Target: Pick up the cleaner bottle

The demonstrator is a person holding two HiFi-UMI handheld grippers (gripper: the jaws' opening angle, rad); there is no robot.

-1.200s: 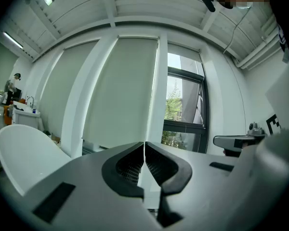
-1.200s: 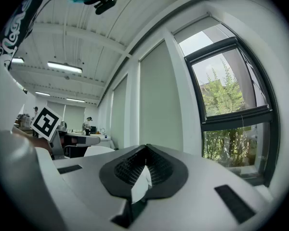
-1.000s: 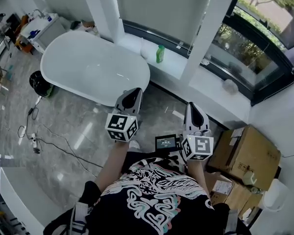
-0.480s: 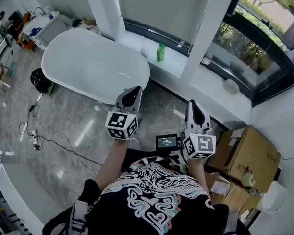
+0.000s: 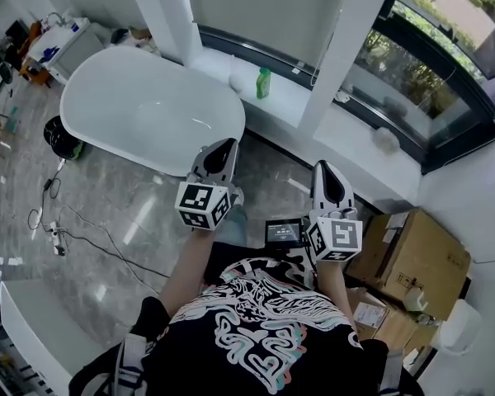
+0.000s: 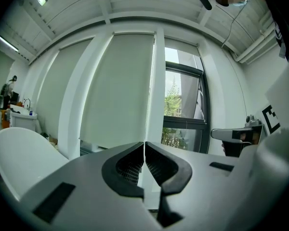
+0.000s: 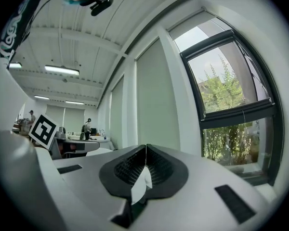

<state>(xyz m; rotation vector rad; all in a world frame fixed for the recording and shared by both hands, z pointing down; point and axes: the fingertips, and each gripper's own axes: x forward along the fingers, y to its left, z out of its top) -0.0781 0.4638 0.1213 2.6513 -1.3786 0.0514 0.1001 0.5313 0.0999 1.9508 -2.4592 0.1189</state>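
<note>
I find the left gripper (image 5: 224, 147) and right gripper (image 5: 325, 168) both fully closed, jaws meeting, nothing held. The green cleaner bottle (image 5: 264, 83) stands upright on the white ledge (image 5: 301, 106), at one o'clock from the left gripper and well apart.

White window ledge (image 5: 293, 101) bearing green cleaner bottle (image 5: 264, 82), grey marble floor (image 5: 124, 213) under white bathtub (image 5: 140, 106), cardboard boxes (image 5: 417, 258)
</note>
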